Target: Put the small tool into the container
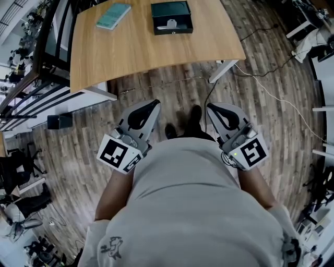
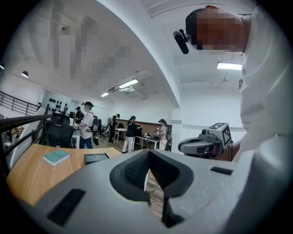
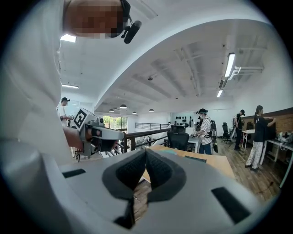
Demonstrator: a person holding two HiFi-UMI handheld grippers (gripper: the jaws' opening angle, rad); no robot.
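Head view: wooden table [image 1: 156,49] at the far end, bearing a teal book [image 1: 113,15] and an open dark container [image 1: 183,25] with the small tool [image 1: 168,24] lying inside; left gripper [image 1: 154,104] and right gripper [image 1: 211,108] held at the person's waist, well apart from the table. Left gripper view: fingers pressed together, nothing between them, book and container on the table beyond. Right gripper view: fingers likewise closed and empty, table edge ahead.
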